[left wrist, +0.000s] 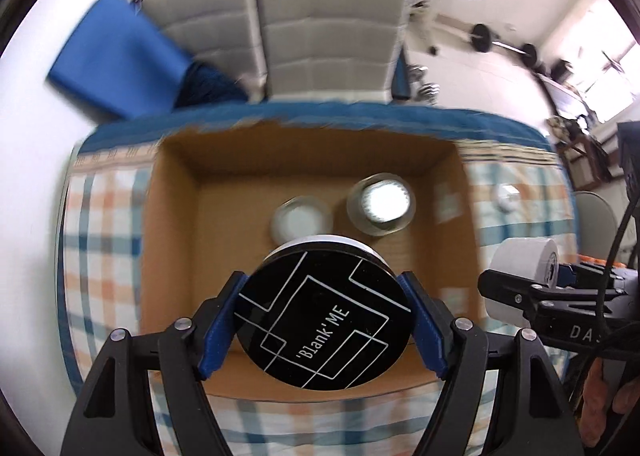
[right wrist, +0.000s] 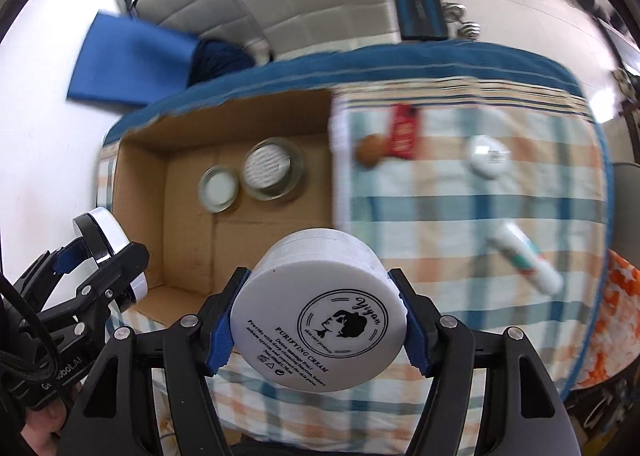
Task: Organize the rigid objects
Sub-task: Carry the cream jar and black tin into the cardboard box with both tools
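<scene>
My left gripper (left wrist: 324,320) is shut on a round black-lidded jar (left wrist: 324,320) marked with white lines, held above the open cardboard box (left wrist: 168,224). Two glass jars stand inside the box, a small one (left wrist: 300,218) and a larger one (left wrist: 382,202). My right gripper (right wrist: 318,318) is shut on a white cream jar (right wrist: 318,318) with black print, hanging over the checked cloth just right of the box (right wrist: 148,192). From the right wrist view the left gripper (right wrist: 98,256) shows at the lower left with its jar (right wrist: 110,234). The white jar (left wrist: 524,256) appears at the right in the left wrist view.
On the checked tablecloth (right wrist: 440,208) right of the box lie a red packet (right wrist: 404,132), a brown round object (right wrist: 370,150), a small white round container (right wrist: 488,156) and a white tube (right wrist: 528,260). A grey sofa (left wrist: 320,24) and blue fabric (left wrist: 116,56) stand behind the table.
</scene>
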{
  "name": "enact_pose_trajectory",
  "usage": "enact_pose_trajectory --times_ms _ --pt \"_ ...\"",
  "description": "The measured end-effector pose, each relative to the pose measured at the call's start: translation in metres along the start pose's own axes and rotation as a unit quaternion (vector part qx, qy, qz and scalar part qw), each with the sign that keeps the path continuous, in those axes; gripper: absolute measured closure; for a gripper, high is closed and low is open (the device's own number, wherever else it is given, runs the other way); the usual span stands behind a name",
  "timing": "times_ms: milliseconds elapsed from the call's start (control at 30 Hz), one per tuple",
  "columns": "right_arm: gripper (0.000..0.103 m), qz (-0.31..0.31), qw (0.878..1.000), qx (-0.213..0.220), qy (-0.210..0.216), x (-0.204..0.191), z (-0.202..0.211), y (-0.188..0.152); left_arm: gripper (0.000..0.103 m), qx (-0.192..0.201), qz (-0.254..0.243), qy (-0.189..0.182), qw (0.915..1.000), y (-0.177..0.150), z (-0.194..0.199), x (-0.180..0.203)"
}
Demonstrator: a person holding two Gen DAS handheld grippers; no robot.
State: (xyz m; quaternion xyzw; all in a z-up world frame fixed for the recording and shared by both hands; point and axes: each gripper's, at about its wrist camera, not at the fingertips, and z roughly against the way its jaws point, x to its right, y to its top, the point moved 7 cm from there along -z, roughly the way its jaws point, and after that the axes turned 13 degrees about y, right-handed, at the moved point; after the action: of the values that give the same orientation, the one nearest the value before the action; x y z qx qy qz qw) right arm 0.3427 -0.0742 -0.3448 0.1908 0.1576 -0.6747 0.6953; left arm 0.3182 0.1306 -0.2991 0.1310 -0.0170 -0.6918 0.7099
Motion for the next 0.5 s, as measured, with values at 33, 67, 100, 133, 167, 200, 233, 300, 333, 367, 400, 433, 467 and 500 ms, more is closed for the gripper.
enact_pose_trajectory --times_ms 33,67,100,133,167,200,233,300,333,367,400,433,467,500 --pt "0.033 0.001 1.000 -0.005 0.001 -0.006 -0.010 0.000 0.029 -0.009 0.005 0.000 1.0000 -0.003 -0.010 -0.007" --pt "0.033 0.001 1.000 -0.014 0.001 -0.014 -0.024 0.000 0.029 -0.022 0.009 0.002 0.9997 -0.007 -0.024 -0.013" --pt "0.033 -0.002 1.000 -0.023 0.002 -0.020 -0.040 -0.001 0.029 -0.031 0.009 0.001 0.9995 -0.010 -0.032 -0.018" --pt "0.033 -0.002 1.000 -0.028 0.000 -0.024 -0.049 -0.002 0.029 -0.042 0.008 -0.001 0.9991 -0.014 -0.044 -0.021" --pt "0.033 -0.001 0.999 -0.035 -0.009 -0.027 -0.064 -0.002 0.029 -0.052 0.008 -0.002 0.9986 -0.016 -0.054 -0.022" --pt "0.033 -0.001 0.999 -0.038 -0.014 -0.027 -0.075 -0.001 0.029 -0.062 0.007 -0.004 0.9981 -0.017 -0.067 -0.022" --pt "0.033 0.000 0.999 -0.043 -0.021 -0.028 -0.086 -0.001 0.029 -0.072 0.007 -0.008 0.9973 -0.018 -0.079 -0.021" --pt "0.033 -0.007 0.998 -0.053 -0.037 -0.025 -0.110 0.000 0.029 -0.091 0.005 -0.008 0.9958 -0.019 -0.101 -0.019" --pt "0.033 -0.008 0.997 -0.058 -0.043 -0.022 -0.118 0.001 0.029 -0.097 0.005 -0.011 0.9953 -0.018 -0.110 -0.018" --pt "0.033 -0.010 0.997 -0.061 -0.056 -0.019 -0.128 0.002 0.029 -0.103 0.004 -0.011 0.9947 -0.017 -0.118 -0.017" --pt "0.033 -0.012 0.996 -0.063 -0.064 -0.016 -0.135 0.003 0.029 -0.109 0.004 -0.010 0.9940 -0.016 -0.127 -0.016" --pt "0.033 -0.013 0.995 -0.066 -0.078 -0.012 -0.141 0.003 0.029 -0.115 0.006 -0.010 0.9933 -0.014 -0.135 -0.015" --pt "0.033 -0.010 0.994 -0.063 -0.088 -0.011 -0.145 0.005 0.029 -0.118 0.007 -0.010 0.9929 -0.011 -0.142 -0.015" --pt "0.033 -0.003 0.994 -0.062 -0.088 -0.014 -0.146 0.005 0.029 -0.123 0.008 -0.007 0.9924 -0.008 -0.149 -0.016"
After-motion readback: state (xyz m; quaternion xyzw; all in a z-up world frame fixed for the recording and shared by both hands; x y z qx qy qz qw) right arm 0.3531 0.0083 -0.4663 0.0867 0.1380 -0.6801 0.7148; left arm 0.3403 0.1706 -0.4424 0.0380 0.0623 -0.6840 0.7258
